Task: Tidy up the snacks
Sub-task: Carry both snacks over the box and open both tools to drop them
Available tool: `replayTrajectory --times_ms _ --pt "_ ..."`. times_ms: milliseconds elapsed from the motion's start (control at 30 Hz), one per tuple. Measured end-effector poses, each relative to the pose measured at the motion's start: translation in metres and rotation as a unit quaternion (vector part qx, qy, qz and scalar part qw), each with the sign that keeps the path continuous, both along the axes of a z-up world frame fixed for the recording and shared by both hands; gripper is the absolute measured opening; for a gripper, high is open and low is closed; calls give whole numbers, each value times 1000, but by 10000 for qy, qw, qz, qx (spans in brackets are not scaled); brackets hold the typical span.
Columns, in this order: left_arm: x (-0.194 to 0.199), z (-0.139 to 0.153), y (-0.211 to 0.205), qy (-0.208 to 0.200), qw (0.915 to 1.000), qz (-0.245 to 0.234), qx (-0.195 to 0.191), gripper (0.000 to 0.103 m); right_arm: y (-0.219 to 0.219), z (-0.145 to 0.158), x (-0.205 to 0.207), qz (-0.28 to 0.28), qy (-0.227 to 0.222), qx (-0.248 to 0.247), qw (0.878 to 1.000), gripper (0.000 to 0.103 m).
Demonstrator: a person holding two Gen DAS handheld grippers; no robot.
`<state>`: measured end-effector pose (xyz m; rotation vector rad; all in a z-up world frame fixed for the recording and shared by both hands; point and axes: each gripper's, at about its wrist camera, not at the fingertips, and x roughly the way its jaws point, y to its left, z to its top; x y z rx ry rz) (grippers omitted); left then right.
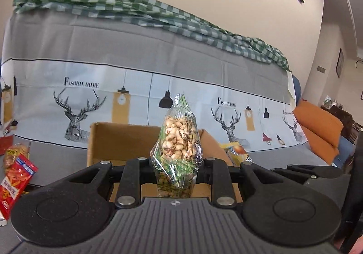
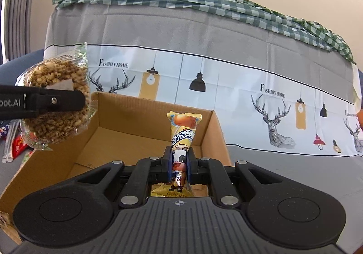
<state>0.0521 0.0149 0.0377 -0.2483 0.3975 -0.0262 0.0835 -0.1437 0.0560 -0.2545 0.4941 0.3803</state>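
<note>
My left gripper (image 1: 175, 172) is shut on a clear bag of puffed grain snack (image 1: 179, 138), held upright above the open cardboard box (image 1: 118, 140). From the right wrist view that same bag (image 2: 56, 104) hangs over the box's left wall, clamped by the left gripper's black finger (image 2: 56, 102). My right gripper (image 2: 180, 167) is shut on a yellow candy packet with a cow picture (image 2: 182, 133), standing upright over the near part of the cardboard box (image 2: 127, 133), whose floor shows bare.
Red snack packets (image 1: 15, 179) and a bag of nuts (image 1: 13, 154) lie left of the box on the grey surface. More packets (image 2: 13, 142) lie at the box's left. A sofa draped in a printed grey cloth (image 2: 204, 49) stands behind, an orange cushion (image 1: 317, 127) at right.
</note>
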Motion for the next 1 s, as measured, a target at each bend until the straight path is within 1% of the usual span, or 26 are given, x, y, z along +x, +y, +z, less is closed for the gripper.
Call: replayTrajectory --times_ms 133,267,1000 --pt "5 -6 -1 173 9998 -35 -23 27 -3 -2 2 -51 18 -18 10000 12" --pt "6 -9 -4 258 9996 -67 69 27 -4 -2 2 -44 21 -31 10000 12" --pt "7 -9 -4 296 9995 -93 51 27 -2 -2 2 -37 14 -50 10000 12"
